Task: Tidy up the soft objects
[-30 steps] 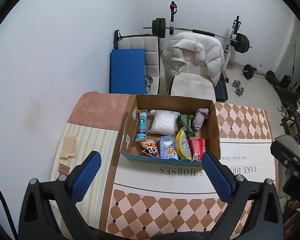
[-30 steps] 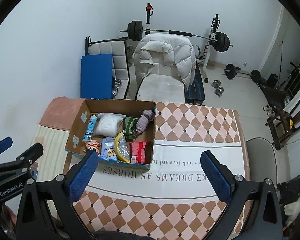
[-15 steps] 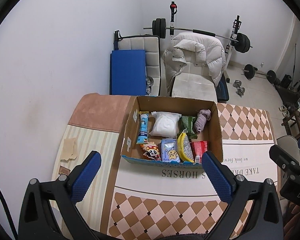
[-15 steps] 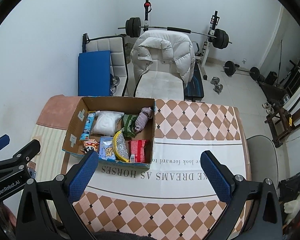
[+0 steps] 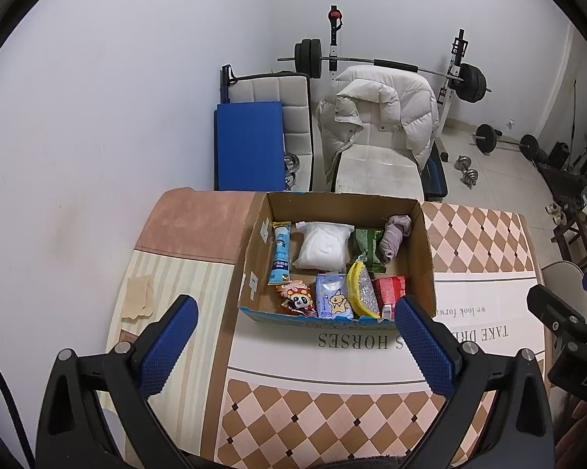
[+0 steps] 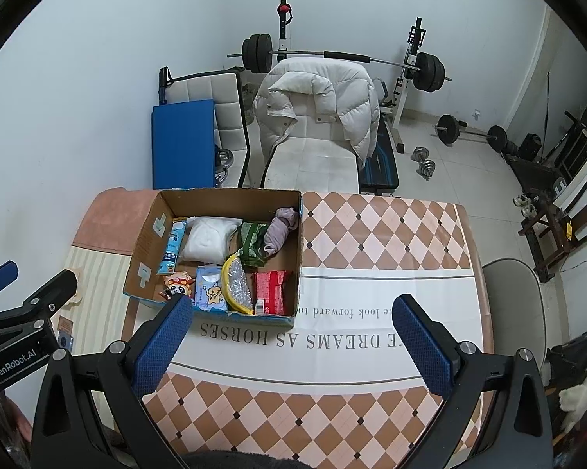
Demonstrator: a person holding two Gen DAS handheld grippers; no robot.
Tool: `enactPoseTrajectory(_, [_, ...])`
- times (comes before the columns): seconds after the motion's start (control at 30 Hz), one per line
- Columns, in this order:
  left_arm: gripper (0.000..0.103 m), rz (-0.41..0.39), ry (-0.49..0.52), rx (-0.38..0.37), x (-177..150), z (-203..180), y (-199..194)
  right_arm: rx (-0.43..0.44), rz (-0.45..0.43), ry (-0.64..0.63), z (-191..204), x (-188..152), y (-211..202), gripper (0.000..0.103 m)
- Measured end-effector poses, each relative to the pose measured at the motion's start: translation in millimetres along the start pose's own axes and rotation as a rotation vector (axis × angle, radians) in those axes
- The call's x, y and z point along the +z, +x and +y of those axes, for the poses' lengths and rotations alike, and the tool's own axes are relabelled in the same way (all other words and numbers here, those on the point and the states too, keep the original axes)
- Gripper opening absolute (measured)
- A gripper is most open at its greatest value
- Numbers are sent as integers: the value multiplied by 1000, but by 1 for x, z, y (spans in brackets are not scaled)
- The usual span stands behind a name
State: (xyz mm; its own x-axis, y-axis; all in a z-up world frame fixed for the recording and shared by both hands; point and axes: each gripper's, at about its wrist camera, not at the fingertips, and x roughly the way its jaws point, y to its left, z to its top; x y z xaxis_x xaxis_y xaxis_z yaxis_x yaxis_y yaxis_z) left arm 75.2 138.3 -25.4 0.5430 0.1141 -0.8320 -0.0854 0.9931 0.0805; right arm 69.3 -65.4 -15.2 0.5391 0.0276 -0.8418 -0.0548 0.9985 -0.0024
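An open cardboard box [image 5: 426, 242] [image 6: 299, 258] stands on the table and holds soft packs: a white pouch [image 5: 324, 246], a purple cloth [image 5: 395, 236], a green pack [image 5: 365, 248], a red pack [image 5: 389, 291], a yellow-rimmed pouch [image 5: 361, 289], a light blue tissue pack [image 5: 332, 301], a cartoon panda pack [image 5: 297, 299] and a blue tube pack [image 5: 280, 254]. My left gripper [image 5: 293, 348] is open and empty, high above the table in front of the box. My right gripper [image 6: 293, 344] is open and empty, to the right of the box's front.
The table has a checkered cloth with lettering [image 6: 371, 234] and a striped mat on the left [image 5: 168, 293]. Behind it stand a white chair with a puffy jacket [image 5: 375, 125], a blue pad [image 5: 250, 144], a barbell rack [image 5: 465, 82] and dumbbells on the floor.
Both grippers have drifted slightly back and up, so the box sits a little lower in each view. Both stay open and empty.
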Motion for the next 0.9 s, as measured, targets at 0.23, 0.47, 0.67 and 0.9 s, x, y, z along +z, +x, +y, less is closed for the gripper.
enactPoseTrajectory(0.23, [103, -6, 14, 7, -2, -1, -4, -1, 0, 2, -1, -1, -1, 103])
enactPoseTrajectory(0.47, [103, -16, 31, 4, -2, -3, -7, -2, 0, 6, -2, -3, -1, 103])
enactPoseTrajectory(0.67, [103, -16, 30, 0, -2, -4, -8, -1, 0, 9, -3, -5, -3, 103])
enactPoseTrajectory(0.9, [103, -18, 34, -5, -3, -5, -10, -1, 0, 8, -4, -5, -3, 103])
